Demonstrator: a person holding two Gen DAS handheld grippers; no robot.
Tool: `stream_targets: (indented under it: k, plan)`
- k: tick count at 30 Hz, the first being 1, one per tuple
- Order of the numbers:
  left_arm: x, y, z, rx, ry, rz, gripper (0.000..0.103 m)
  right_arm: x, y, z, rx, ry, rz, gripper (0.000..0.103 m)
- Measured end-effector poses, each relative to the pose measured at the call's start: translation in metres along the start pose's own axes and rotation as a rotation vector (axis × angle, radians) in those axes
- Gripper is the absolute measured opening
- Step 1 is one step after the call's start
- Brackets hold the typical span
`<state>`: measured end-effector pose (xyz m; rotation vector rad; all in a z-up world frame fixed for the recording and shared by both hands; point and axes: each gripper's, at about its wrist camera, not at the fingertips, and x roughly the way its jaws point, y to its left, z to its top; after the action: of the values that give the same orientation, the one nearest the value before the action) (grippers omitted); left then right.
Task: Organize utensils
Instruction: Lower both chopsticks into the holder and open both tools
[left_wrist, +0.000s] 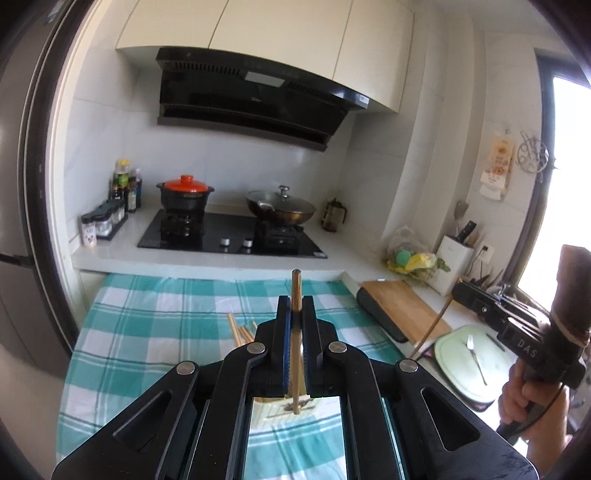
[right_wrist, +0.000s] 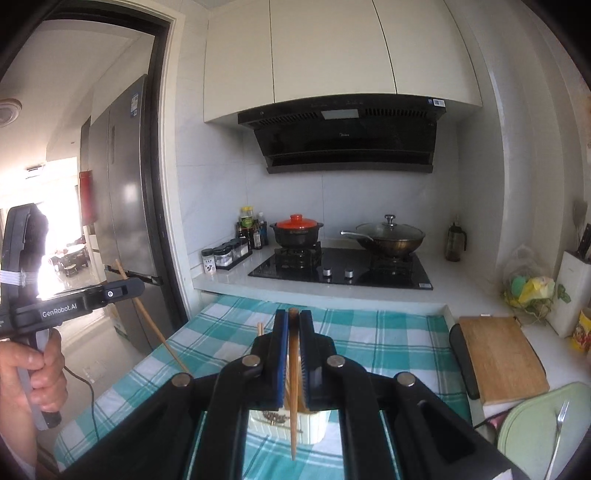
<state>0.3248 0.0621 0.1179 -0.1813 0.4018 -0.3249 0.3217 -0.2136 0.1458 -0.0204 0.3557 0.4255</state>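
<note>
My left gripper (left_wrist: 295, 301) is shut on a wooden chopstick (left_wrist: 295, 332) that stands nearly upright between its jaws, above a white utensil holder (left_wrist: 291, 410) on the checked cloth. My right gripper (right_wrist: 293, 315) is shut on another chopstick (right_wrist: 293, 387), also over the holder (right_wrist: 288, 424). Each view shows the other gripper off to the side with its slanted chopstick: the right one (left_wrist: 456, 290) and the left one (right_wrist: 138, 286). Several loose chopsticks (left_wrist: 240, 330) lie on the cloth ahead. A fork (right_wrist: 559, 417) rests on a pale green tray (right_wrist: 524, 424).
A teal checked cloth (left_wrist: 147, 332) covers the counter. Behind it are a black hob (left_wrist: 229, 236) with a red-lidded pot and a lidded wok, and spice jars at the left. A wooden cutting board (right_wrist: 498, 354) lies at the right, a white knife block (right_wrist: 576, 295) behind it.
</note>
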Motion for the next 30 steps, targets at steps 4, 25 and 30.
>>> stream_targets:
  k: [4,25,30]
  plan:
    - [0.031,0.002,0.007,0.006,0.007,0.037,0.003,0.026,0.003,0.021,-0.041,-0.027,-0.013,0.006]
    - [0.184,0.033,-0.049,-0.052,0.341,0.110,0.003,0.213,-0.016,-0.037,-0.035,0.316,0.065,0.006]
    - [0.192,0.039,-0.049,-0.050,0.334,0.140,0.010,0.241,-0.022,-0.052,0.006,0.345,0.082,0.009]
